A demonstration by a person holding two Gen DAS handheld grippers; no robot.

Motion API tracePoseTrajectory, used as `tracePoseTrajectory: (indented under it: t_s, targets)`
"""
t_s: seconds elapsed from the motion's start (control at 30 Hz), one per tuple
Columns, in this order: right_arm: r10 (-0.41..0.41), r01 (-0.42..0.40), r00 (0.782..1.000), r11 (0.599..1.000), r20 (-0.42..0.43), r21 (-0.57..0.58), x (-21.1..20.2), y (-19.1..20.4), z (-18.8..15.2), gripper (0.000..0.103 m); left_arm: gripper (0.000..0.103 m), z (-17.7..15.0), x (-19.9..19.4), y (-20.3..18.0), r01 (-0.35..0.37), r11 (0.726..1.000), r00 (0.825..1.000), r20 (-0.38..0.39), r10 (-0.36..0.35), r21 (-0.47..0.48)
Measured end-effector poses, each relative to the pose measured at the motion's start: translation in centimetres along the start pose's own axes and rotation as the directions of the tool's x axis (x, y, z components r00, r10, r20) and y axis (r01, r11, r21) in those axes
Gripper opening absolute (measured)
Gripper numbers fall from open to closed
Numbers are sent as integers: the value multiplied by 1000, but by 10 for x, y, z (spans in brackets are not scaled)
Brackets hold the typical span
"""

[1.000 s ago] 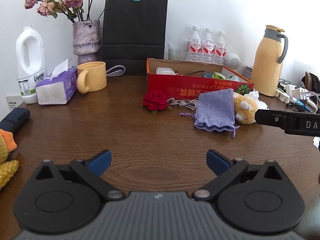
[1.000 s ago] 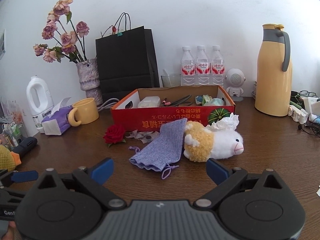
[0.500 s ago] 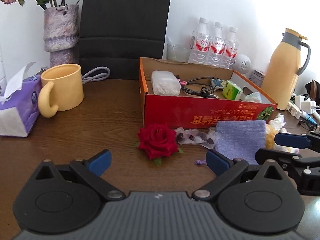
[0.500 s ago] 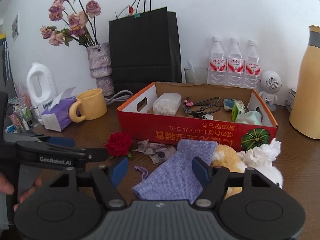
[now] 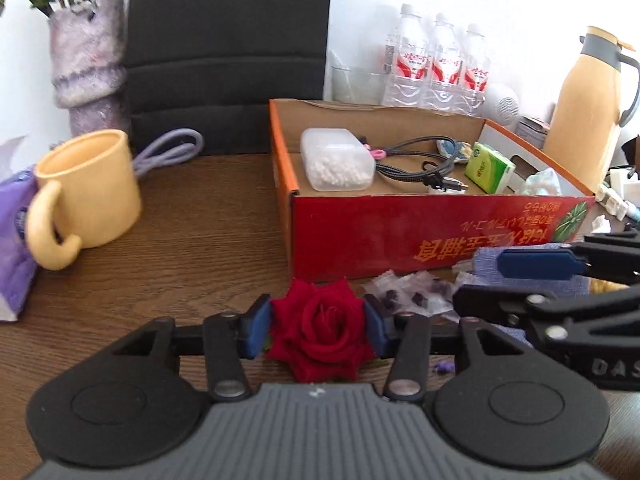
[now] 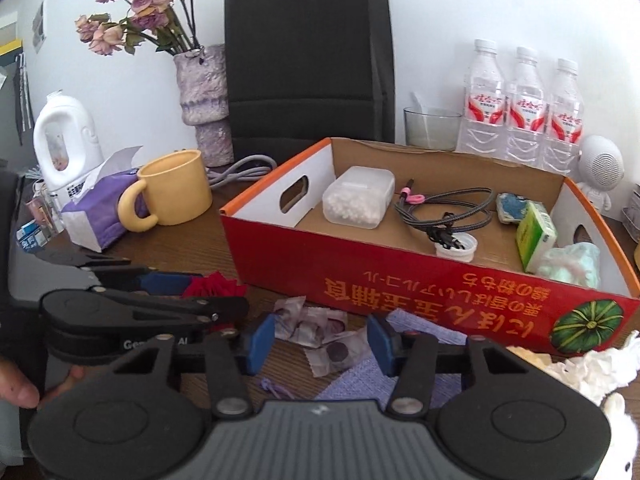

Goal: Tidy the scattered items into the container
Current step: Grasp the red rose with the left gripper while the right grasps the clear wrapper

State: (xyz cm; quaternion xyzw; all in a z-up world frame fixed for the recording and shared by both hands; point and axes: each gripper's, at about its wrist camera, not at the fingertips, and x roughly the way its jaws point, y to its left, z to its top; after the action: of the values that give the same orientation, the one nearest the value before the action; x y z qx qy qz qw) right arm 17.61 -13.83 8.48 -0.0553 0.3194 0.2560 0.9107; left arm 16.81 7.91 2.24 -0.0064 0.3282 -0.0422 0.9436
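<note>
Left gripper (image 5: 318, 330) closing on red rose (image 5: 322, 330); blue pads pressed against both sides of the bloom, rose resting on wooden table (image 5: 192, 240) just before the near long wall of red cardboard box (image 5: 420, 236).

Right gripper (image 6: 322, 346) closing, blue pads either side of clear sachets (image 6: 320, 334); pads not seen pressing anything, so apart. Sachets lying partly on purple cloth pouch (image 6: 360, 376), both close to the box's near wall. Pouch drawstring (image 6: 276, 388) loose on the table below the left pad.

Crowded approach: left gripper seen from the right wrist view right beside the right gripper, fingers nearly overlapping. White and yellow plush toy (image 6: 592, 376) touching the pouch toward the table's right edge.

Inside box: translucent case of white beads (image 6: 360, 200), coiled black cable (image 6: 444, 216), white cap (image 6: 456, 248), green packet (image 6: 536, 236), pale crumpled wad (image 6: 572, 266).

Toward the table's left edge: yellow mug (image 5: 88, 196), purple tissue pack (image 6: 100, 208), white jug (image 6: 66, 148). Along the back edge: vase of dried roses (image 6: 204, 96), black paper bag (image 6: 308, 56), three water bottles (image 6: 524, 108), glass (image 6: 430, 128), yellow thermos (image 5: 592, 100).
</note>
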Motion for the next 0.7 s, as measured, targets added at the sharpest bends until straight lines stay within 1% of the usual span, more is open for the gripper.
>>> tracePoseTrajectory:
  t_s: [0.07, 0.17, 0.23, 0.33, 0.43, 0.47, 0.5, 0.53, 0.7]
  targets:
    - [17, -17, 1000, 1000, -8, -16, 10, 6, 5, 41, 48, -3, -11, 9, -39, 999, 999, 23, 40, -33]
    - [35, -36, 999, 998, -29, -54, 26, 18, 12, 39, 48, -6, -29, 29, -89, 987, 994, 58, 97, -131]
    - [39, -43, 998, 996, -55, -74, 38, 26, 14, 39, 48, -5, -39, 40, -102, 979, 990, 76, 116, -176]
    - [28, -38, 994, 995, -102, -90, 56, 33, 14, 36, 48, -2, -45, 44, -101, 980, 989, 92, 118, -172]
    - [23, -33, 995, 994, -93, -104, 60, 38, 12, 35, 49, -1, -45, 45, -90, 981, 990, 94, 107, -170]
    - [22, -32, 996, 993, -91, -110, 60, 39, 12, 29, 49, -1, -44, 45, -86, 982, 990, 92, 102, -170]
    - [22, -32, 996, 993, -89, -113, 59, 40, 11, 26, 49, -1, -44, 45, -83, 982, 991, 90, 99, -170]
    - [20, -30, 996, 993, -89, -118, 58, 41, 10, 19, 49, -2, -45, 45, -81, 982, 991, 90, 97, -171]
    - [17, -27, 996, 993, -88, -118, 50, 39, 5, 17, 49, -4, -55, 38, -65, 984, 991, 109, 83, -164]
